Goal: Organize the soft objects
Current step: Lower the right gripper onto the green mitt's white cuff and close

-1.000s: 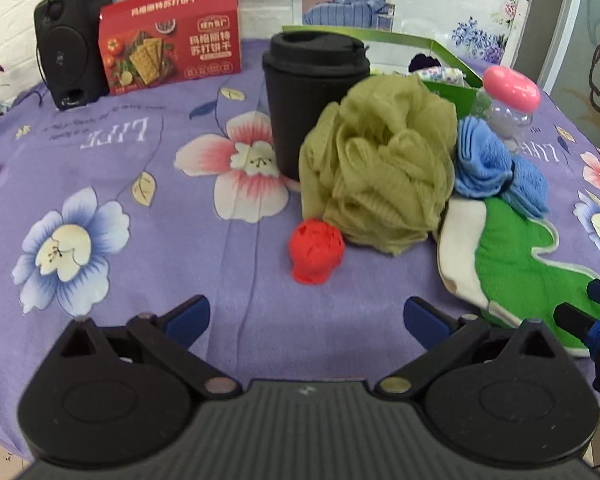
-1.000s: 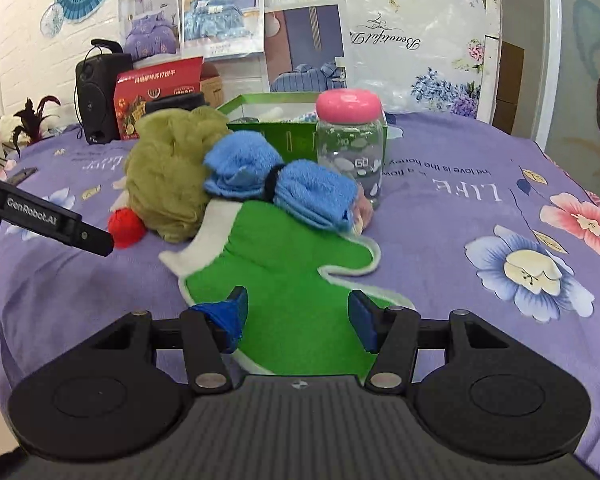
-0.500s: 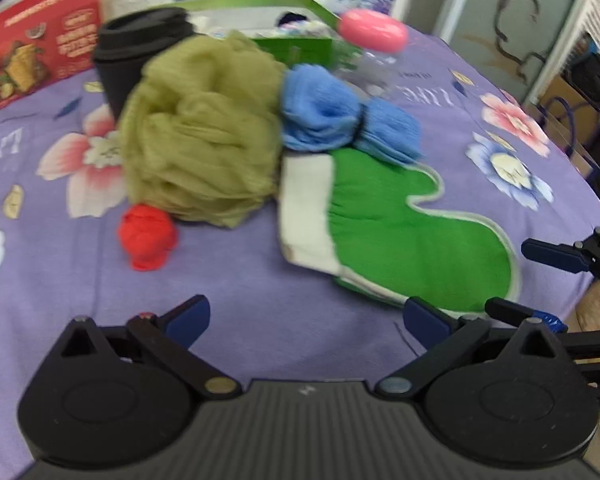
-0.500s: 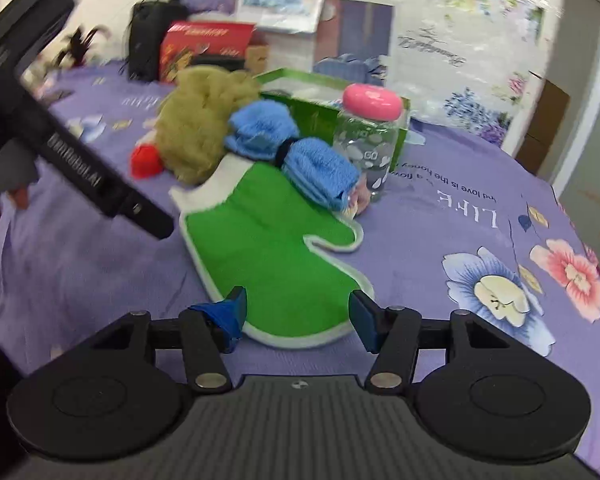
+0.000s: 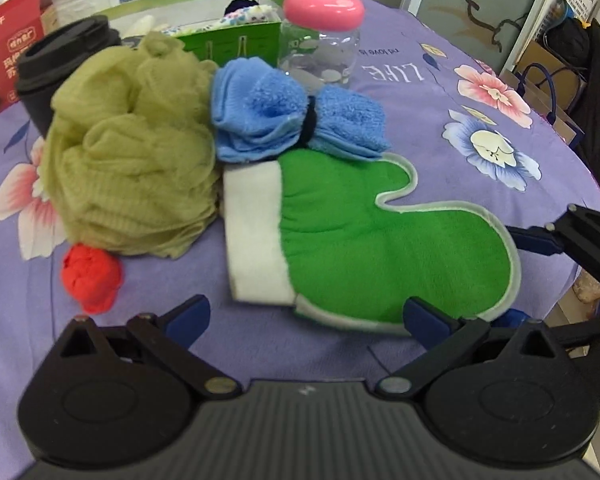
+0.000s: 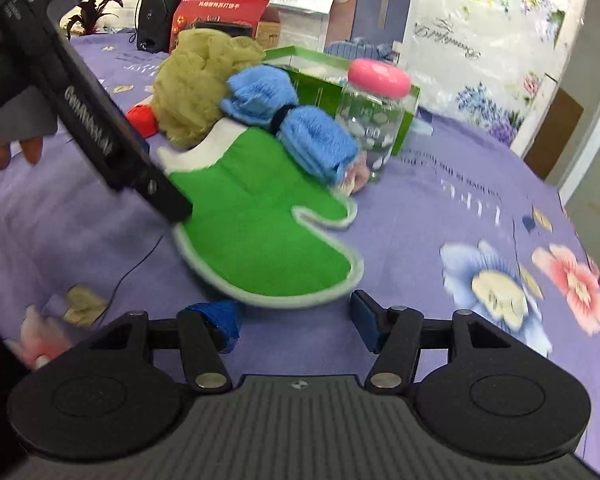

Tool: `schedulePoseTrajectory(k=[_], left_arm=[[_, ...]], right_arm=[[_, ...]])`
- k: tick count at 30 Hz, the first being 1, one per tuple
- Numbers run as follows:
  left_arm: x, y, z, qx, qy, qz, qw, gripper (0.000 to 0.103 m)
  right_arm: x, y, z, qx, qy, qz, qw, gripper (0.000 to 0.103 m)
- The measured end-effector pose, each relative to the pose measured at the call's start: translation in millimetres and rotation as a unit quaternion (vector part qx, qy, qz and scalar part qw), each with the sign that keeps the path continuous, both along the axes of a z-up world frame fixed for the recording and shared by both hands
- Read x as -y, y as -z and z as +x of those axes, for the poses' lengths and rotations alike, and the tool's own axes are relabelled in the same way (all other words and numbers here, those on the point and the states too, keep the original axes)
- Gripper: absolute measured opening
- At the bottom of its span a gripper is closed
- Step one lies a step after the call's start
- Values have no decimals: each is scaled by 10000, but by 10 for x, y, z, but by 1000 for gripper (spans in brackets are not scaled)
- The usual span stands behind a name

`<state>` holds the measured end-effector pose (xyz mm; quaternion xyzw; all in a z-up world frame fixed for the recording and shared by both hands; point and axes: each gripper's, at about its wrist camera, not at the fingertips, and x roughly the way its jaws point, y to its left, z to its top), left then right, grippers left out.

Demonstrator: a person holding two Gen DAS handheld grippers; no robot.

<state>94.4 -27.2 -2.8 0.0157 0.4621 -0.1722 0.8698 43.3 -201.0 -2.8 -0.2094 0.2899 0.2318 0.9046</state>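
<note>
Bare cloth (image 5: 300,356) fronts the mitt (image 5: 380,248); jar (image 5: 320,52) and box (image 5: 228,36) crowd behind.

A: How many soft things are there?
B: Four: one olive mesh pouf (image 5: 136,148), one blue towel bundle (image 5: 296,120), one green mitt (image 5: 380,240), one small red ball (image 5: 92,276).
A: And hard ones?
B: One pink-lidded jar (image 5: 320,40), one black cup (image 5: 60,76), one green box (image 5: 228,36), one red carton (image 5: 8,52), one black speaker (image 6: 160,12). Two tools: left (image 5: 306,316), right (image 6: 296,320).

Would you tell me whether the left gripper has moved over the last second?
Yes. The left gripper has swung right: it faced the red ball before, now the green mitt.
</note>
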Motion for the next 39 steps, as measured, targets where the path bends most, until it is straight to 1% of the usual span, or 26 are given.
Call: schedulePoseTrajectory(k=[3,4,6,8,10,13,16,20,22,26,27,28,29,30,31,32,34,37,39], left_arm=[[46,0,92,-60,143,-239,9996,103],[60,-3,124,-57,141,-258,9996,103],[87,-10,180,-30,129,-199,9997,103],[83,-11,236,-58,117,-224,9997,103],[80,5,272,-89,109,-170,9998,103],[63,65,303,-103,33,88,9999,103],[42,91,353,-178,-25,10,9998,103],[76,66,360,-132,76,20,9999,103],[92,74,355,-113,116,87,9998,103],[84,84,361,-119,56,108,9999,102],[78,77,360,-125,44,82,9999,98],[74,72,363,-156,58,52,9998,95],[71,67,368,-195,51,45,9998,87],[70,55,364,-192,10,124,9997,71],[74,32,365,-181,30,198,9996,65],[73,4,371,-186,60,220,9996,60],[65,-49,385,-250,124,170,9995,55],[109,-116,333,-139,240,249,9993,53],[129,-162,262,-114,342,149,9992,51]], right_arm=[[-45,-9,137,123,-110,-6,9999,44],[-57,-9,182,156,-150,-21,9998,44],[-87,-2,253,249,-263,-108,9993,45],[-121,11,297,366,-417,-219,9982,45],[-158,32,307,550,-522,-464,9960,45],[-171,53,275,927,-597,-845,9903,45],[-217,83,209,1086,-966,-1072,9836,45],[-307,129,119,1405,-1389,-1444,9696,45],[-289,118,142,1337,-1441,-1334,9714,45],[-189,26,259,855,-1398,-755,9836,40],[-176,21,271,795,-1385,-677,9848,38],[-163,12,290,705,-1340,-609,9866,34],[-150,-3,306,590,-1337,-512,9879,20],[-143,-16,308,454,-1376,-424,9885,15],[-149,-31,312,294,-1425,-382,9886,7],[-164,-52,328,111,-1489,-367,9881,3],[-200,-103,355,-176,-1594,-333,9865,2],[-208,-200,385,-617,-1593,-120,9852,1],[-193,-272,416,-926,-1571,125,9832,1]])
